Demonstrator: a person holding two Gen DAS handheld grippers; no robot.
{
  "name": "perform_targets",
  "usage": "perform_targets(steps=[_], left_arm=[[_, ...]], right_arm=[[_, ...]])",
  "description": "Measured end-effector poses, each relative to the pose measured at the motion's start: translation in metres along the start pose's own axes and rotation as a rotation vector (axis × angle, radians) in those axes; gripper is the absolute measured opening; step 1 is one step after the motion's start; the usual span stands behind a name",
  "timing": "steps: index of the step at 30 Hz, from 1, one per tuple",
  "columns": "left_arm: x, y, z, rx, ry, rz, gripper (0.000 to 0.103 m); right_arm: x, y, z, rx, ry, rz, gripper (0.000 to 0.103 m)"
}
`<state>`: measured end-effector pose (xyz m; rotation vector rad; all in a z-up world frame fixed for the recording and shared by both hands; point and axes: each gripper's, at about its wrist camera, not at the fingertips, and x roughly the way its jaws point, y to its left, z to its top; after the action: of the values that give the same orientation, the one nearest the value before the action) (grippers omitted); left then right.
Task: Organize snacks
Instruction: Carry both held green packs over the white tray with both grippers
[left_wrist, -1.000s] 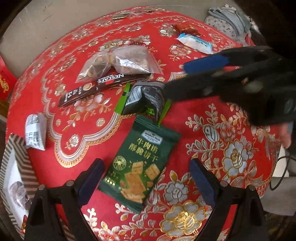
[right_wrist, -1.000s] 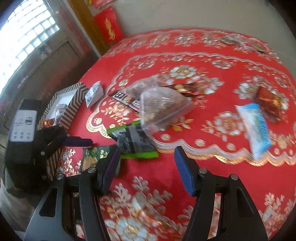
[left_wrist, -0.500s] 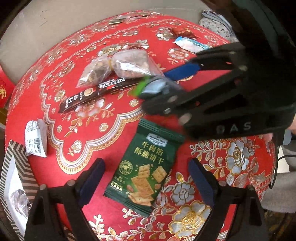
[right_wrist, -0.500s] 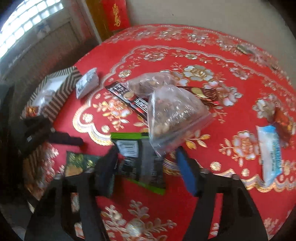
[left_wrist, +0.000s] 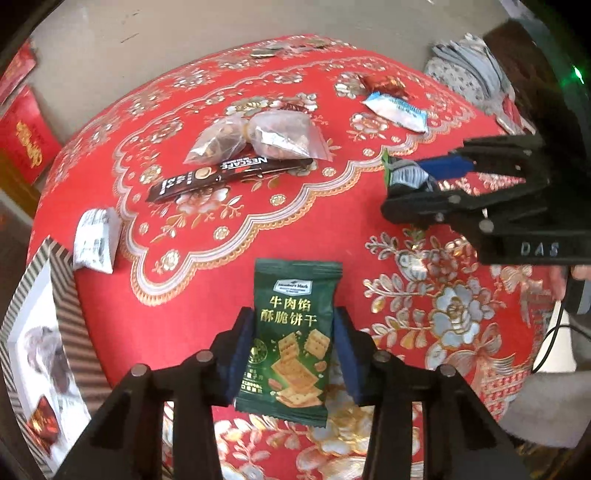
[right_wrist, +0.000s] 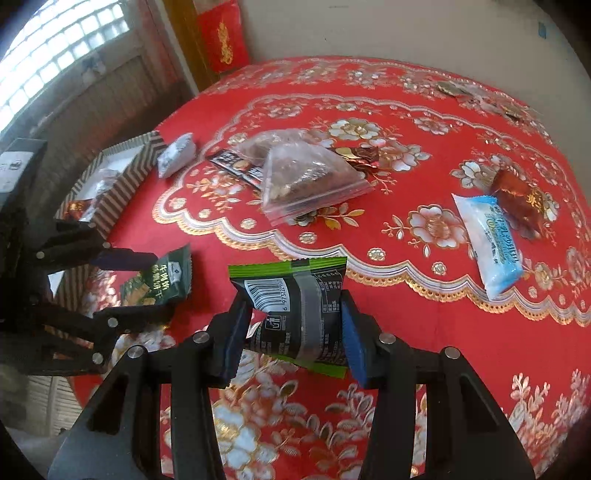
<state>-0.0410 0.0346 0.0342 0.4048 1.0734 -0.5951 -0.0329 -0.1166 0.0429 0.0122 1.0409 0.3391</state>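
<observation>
A dark green biscuit packet (left_wrist: 295, 288) stands upright between the blue pads of my left gripper (left_wrist: 293, 332), whose jaws are closing and press on both its side edges. The right wrist view shows that packet (right_wrist: 166, 277) raised off the red tablecloth (right_wrist: 406, 332) in the left gripper (right_wrist: 136, 288). A black packet with green ends (right_wrist: 295, 288), barcode side up, sits squeezed between the pads of my right gripper (right_wrist: 295, 325), which is also closing. From the left wrist view, the right gripper (left_wrist: 417, 184) holds this packet (left_wrist: 404, 175) above the table at the right.
A striped box (left_wrist: 37, 314) with a few sweets inside stands at the table's left edge. On the cloth lie a small white packet (left_wrist: 94, 240), a Nescafe stick (left_wrist: 221, 177), two clear bags of nuts (left_wrist: 266, 140), a blue-white packet (left_wrist: 397, 110) and a red-brown sweet (left_wrist: 384, 83).
My left gripper closed from wide open onto the green biscuit packet and raised it. The right gripper took the black-and-green packet off the cloth and carried it to the right.
</observation>
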Motion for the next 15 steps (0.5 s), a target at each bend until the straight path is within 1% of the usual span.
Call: perform_targets(steps=[5,7,8,11,13,14,15], left_arm=[[-0.006,0.002,-0.009,-0.063,-0.021,0.034,0.043],[-0.004,0.001,-0.012,-0.073,-0.010,0.030,0.043],[-0.005,0.000,-0.013,-0.072,-0.008,0.042,0.043],[-0.011,-0.002,-0.016,-0.084,-0.029,0.057,0.043],[-0.013,-0.003,-0.017,-0.086,-0.028,0.085,0.048],[-0.013,-0.003,-0.018,-0.091,-0.021,0.091,0.057],[-0.012,-0.003,-0.019,-0.096,-0.021,0.084,0.063]], right_arm=[[-0.009,0.013,-0.002,-0.022,-0.020,0.013,0.046],[-0.010,0.016,-0.003,-0.029,-0.019,0.005,0.046],[-0.010,0.016,-0.004,-0.030,-0.016,0.004,0.046],[-0.010,0.018,-0.005,-0.031,-0.010,0.009,0.046],[-0.008,0.017,-0.005,-0.023,-0.008,0.008,0.046],[-0.008,0.016,-0.006,-0.019,-0.006,0.009,0.046],[-0.007,0.016,-0.006,-0.017,-0.003,0.010,0.046]])
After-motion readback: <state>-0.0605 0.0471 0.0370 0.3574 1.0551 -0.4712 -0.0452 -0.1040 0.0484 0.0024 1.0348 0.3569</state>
